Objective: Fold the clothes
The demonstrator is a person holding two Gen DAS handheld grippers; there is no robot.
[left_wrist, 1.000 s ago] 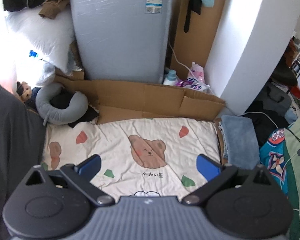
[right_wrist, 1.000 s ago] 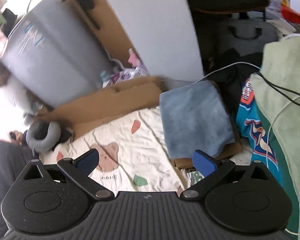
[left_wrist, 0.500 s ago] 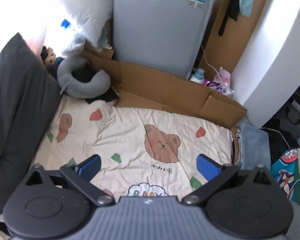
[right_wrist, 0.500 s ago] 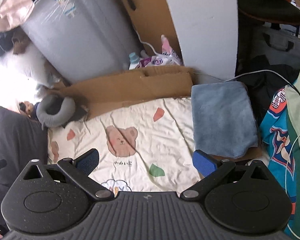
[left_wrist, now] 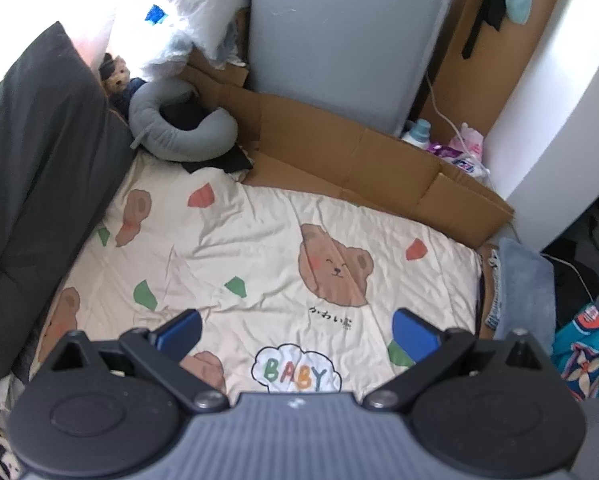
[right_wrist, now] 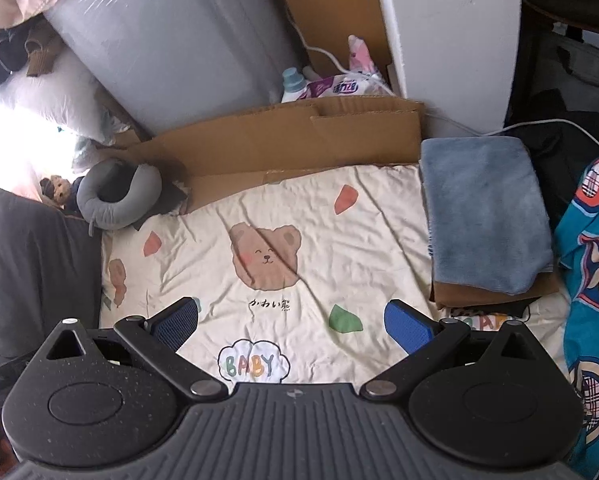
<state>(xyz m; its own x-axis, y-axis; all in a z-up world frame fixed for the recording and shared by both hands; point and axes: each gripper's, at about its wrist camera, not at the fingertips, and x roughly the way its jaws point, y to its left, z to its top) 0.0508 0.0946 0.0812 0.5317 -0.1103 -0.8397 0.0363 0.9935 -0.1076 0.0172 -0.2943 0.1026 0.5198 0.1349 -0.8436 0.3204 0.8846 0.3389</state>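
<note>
Both views have swung left over the bear sheet [right_wrist: 299,216]; left gripper [left_wrist: 295,330] and right gripper [right_wrist: 291,322] spread, empty; folded blue garment [right_wrist: 483,216] stacked at 2 o'clock, dark garment [left_wrist: 31,160] at 9 unfolded.

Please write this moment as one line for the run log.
left gripper: open, empty | right gripper: open, empty | both above bear-print blanket | folded blue towel on stack at right | no garment held

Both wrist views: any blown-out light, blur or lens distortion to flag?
Left wrist view: window light clips to white at upper left around the white pillow; bear-print sheet sharp; black fisheye corners. Right wrist view: glare at the left edge; grey appliance leans, bent by the lens; no blur.
</note>
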